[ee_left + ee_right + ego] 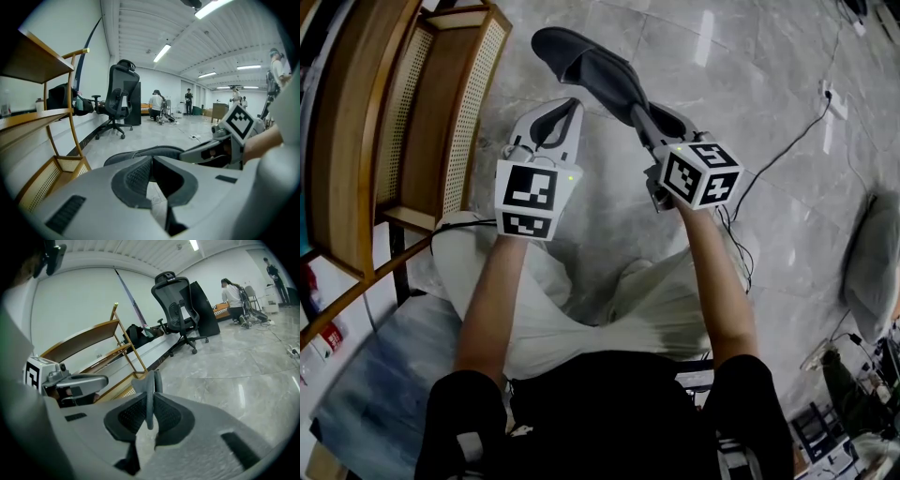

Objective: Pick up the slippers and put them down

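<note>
- A wooden shelf unit (356, 141) stands on the left, close beside the left gripper (572, 103). Its lower tier lies just left of the jaws.
- A black cable (787, 141) trails over the floor on the right, from a white socket block (828, 92) towards the person's legs. A grey padded thing (872, 253) lies at the far right edge.
- Nothing lies on the floor directly below the slipper (586, 61).
- The right gripper (639, 112) is clamped on the slipper's near edge, its pads narrow around a thin rim. The slipper hangs in the air, sticking out far and left of the jaws and beyond the left gripper's tips.
- The left gripper's jaws are drawn in, with the tips nearly meeting and nothing between them. The slipper shows just past them.
- The slipper is dark grey and matt, with a flat sole and a broad, soft band across the top.
- The shelf is honey-coloured wood with woven cane panels and curved side rails. Both grippers are pale grey plastic with dark, mesh-textured pads and a black-and-white marker cube.
- The floor (741, 56) is glossy grey marble-look tile that mirrors the ceiling lights.
- The room is a large white hall lit by strip lights. A black office chair (180, 317) stands by the wall, and people are at the far end.
</note>
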Demonstrator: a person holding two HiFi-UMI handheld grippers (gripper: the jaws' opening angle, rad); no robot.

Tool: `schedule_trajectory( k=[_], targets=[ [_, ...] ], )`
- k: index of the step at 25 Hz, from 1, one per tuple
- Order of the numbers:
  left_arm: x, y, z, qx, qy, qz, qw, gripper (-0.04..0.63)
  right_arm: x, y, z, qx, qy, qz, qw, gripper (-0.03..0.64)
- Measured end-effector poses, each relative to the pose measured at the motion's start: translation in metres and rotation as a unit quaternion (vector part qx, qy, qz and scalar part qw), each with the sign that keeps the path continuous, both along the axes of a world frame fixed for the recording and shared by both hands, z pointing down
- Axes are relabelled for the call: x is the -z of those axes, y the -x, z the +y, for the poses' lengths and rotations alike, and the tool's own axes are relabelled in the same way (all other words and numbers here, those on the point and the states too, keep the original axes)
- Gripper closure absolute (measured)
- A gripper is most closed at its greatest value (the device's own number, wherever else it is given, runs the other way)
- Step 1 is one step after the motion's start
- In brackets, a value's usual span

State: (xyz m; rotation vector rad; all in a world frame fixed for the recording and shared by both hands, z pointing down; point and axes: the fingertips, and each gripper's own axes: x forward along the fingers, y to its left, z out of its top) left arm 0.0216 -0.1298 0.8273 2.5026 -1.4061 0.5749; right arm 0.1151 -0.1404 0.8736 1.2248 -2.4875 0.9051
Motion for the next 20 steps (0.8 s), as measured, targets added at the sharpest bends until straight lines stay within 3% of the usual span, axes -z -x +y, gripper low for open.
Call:
schedule_trajectory(
  k=[14, 20],
  targets=[
    [-0.069, -0.012, -0.001, -0.018, 0.079, -0.013, 0.9967, 0.588, -0.054, -0.010, -0.005, -0.012, 0.037, 0.020, 0.999, 0.584],
    [-0.101, -0.020, 0.004, -0.043, 0.100, -0.044, 0.9931, 0.588, -0.078, -0.012, 0.001, -0.011, 0.057, 0.027, 0.998, 0.584]
  ],
)
